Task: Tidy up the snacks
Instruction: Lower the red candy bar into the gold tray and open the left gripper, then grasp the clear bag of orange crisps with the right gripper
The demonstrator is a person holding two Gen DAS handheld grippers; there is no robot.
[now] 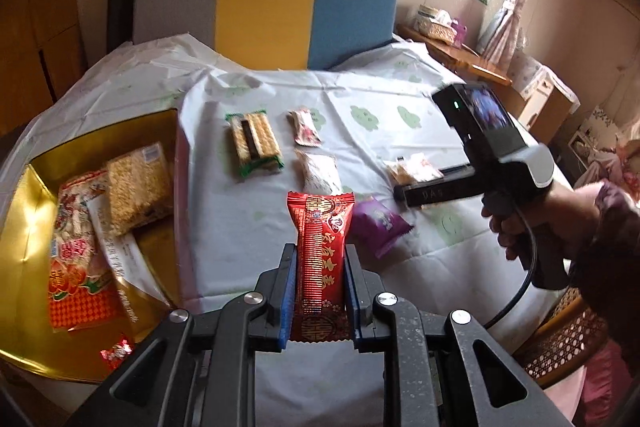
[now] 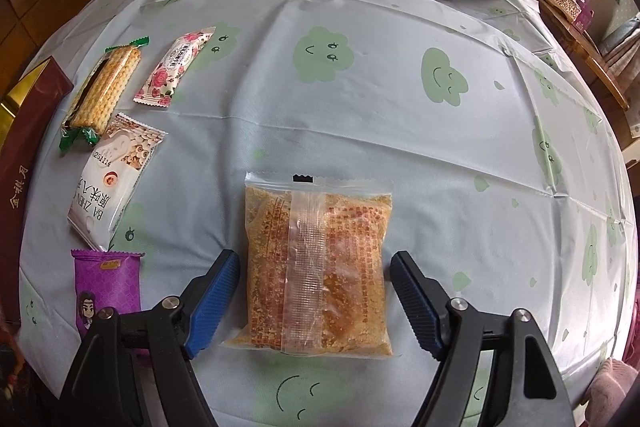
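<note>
My left gripper (image 1: 319,259) is shut on a red snack packet (image 1: 320,251) and holds it upright above the table, right of the gold box (image 1: 28,227). The box holds several snack packs. My right gripper (image 2: 316,267) is open, its fingers on either side of a clear bag of orange crumbly snack (image 2: 316,267) lying on the tablecloth; the right gripper also shows in the left wrist view (image 1: 404,195). On the cloth lie a green-edged cracker pack (image 2: 102,91), a rose-print packet (image 2: 174,71), a white packet (image 2: 112,175) and a purple packet (image 2: 108,287).
The table wears a pale cloth with green cloud faces (image 2: 440,75). A chair with grey, yellow and blue back (image 1: 264,7) stands at the far side. A wooden desk with a basket (image 1: 436,27) is at the right, under a window.
</note>
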